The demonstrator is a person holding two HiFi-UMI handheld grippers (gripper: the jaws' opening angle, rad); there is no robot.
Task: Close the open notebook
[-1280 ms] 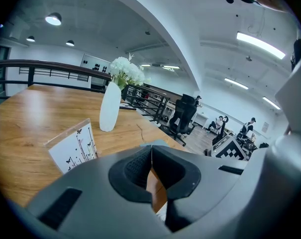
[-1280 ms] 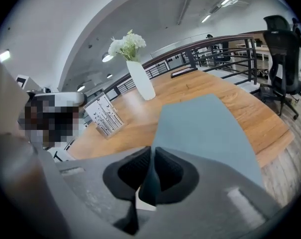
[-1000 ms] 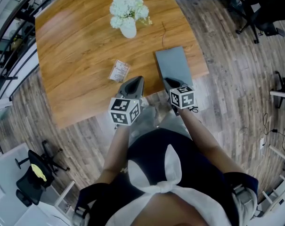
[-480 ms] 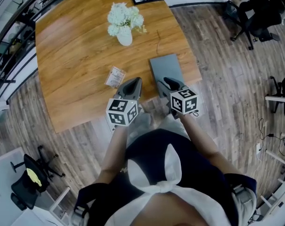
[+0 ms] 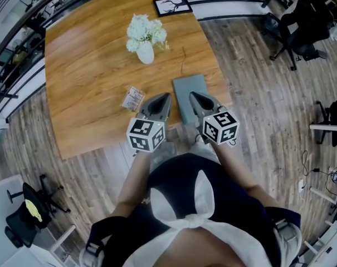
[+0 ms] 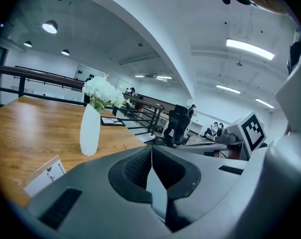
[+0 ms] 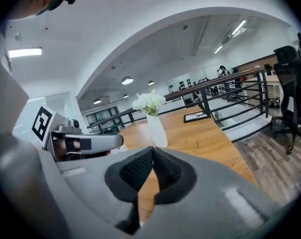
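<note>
Where the right tool (image 5: 194, 97) hovers, the closed notebook (image 5: 185, 88) lies beneath.

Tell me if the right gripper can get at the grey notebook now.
Probably yes. The right gripper hangs above the closed grey notebook at the near edge of the table, nothing between them; its jaws have just closed, empty.

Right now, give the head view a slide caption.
Closed grey notebook on wooden table; left gripper and right gripper hover shut near it.
</note>
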